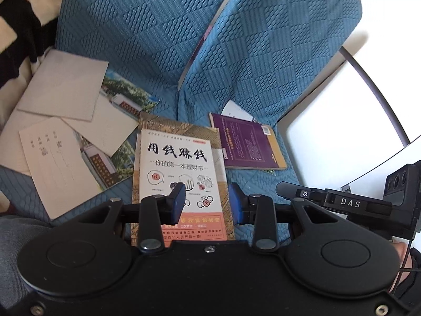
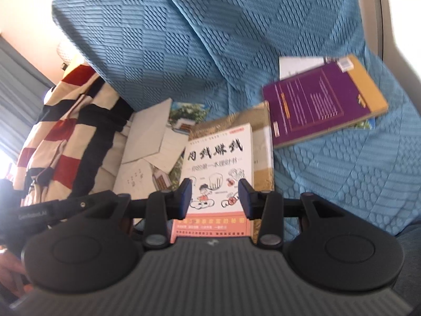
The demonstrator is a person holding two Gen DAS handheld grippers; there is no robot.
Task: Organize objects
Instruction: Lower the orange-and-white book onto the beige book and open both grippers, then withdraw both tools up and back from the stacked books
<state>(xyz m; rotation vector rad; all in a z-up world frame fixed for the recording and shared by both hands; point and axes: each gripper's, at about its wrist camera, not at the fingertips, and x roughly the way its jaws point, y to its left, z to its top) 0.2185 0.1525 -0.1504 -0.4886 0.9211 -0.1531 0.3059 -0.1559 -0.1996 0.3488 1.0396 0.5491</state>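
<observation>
We see both tools, left tool point(image 1: 206, 202) and right tool point(image 2: 215, 200), spread empty above the white book point(image 1: 179, 173); only the right view shows the striped bag point(image 2: 65, 131) (left of it).

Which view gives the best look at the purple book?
The right wrist view: the purple book lies unobstructed on the blue sofa cover, its whole cover visible though slightly blurred. The left wrist view shows it sharper but smaller and foreshortened.

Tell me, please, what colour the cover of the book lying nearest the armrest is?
Purple book, with a mustard-yellow band along one edge; clearest in the right wrist view.
</observation>
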